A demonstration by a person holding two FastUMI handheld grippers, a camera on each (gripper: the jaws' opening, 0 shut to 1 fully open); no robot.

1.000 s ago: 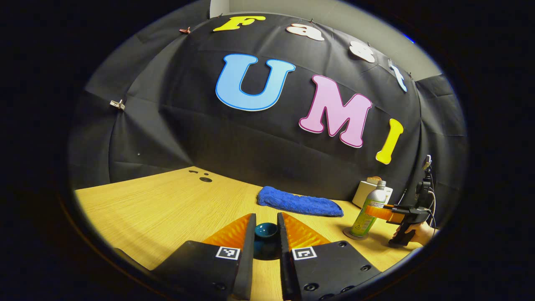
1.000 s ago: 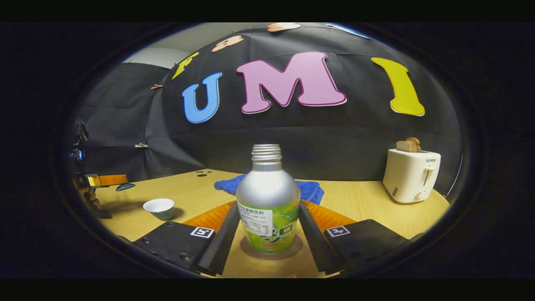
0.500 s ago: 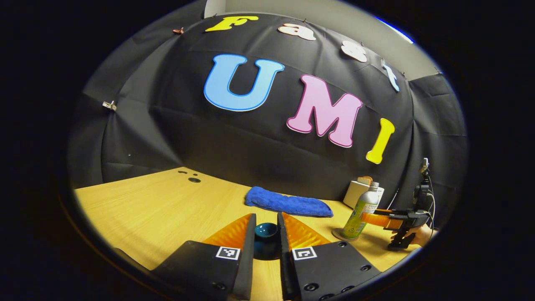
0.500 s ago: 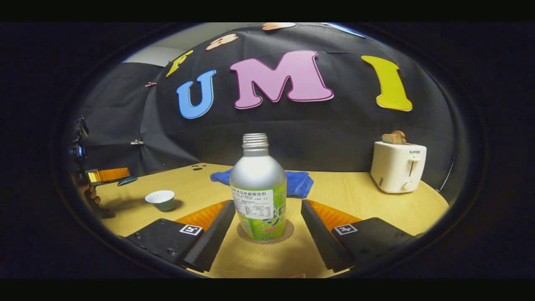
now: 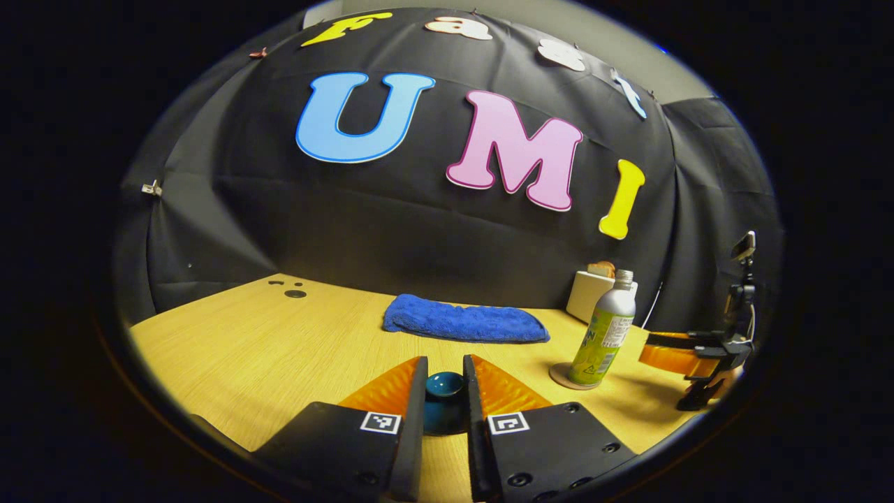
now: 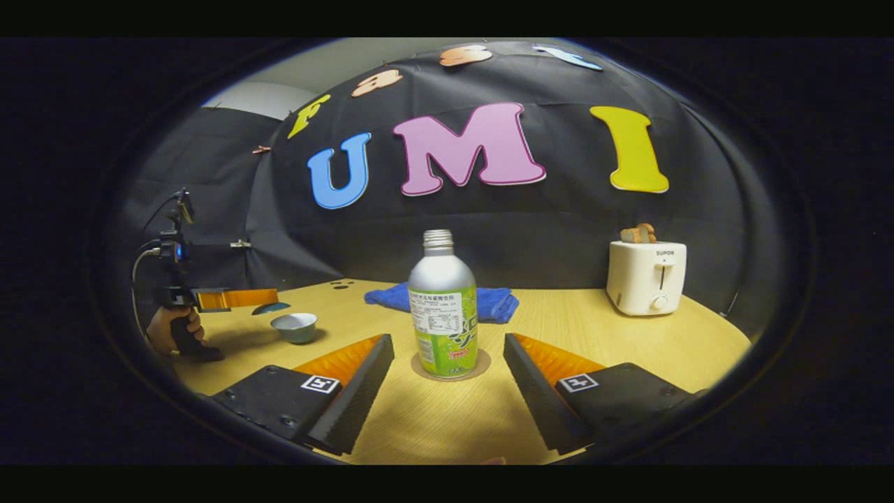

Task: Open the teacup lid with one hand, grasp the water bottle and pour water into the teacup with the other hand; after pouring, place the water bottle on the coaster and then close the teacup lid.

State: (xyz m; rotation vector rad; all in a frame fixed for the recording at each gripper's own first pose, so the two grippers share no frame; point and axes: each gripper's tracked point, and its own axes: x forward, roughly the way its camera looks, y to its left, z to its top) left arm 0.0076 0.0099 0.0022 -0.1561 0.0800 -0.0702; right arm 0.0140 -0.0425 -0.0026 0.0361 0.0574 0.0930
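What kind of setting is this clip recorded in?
Most likely a staged recording booth, not a real kitchen: black cloth hangs behind a wooden table, where a toaster, blue towel, bottle and teacup are laid out.

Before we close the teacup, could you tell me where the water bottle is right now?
In the right gripper view the water bottle stands upright on the coaster, between the open right gripper's fingers, with the blue towel behind.

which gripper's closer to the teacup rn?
Left. The left gripper holds the lid just above and beside the teacup; the right gripper sits open by the water bottle.
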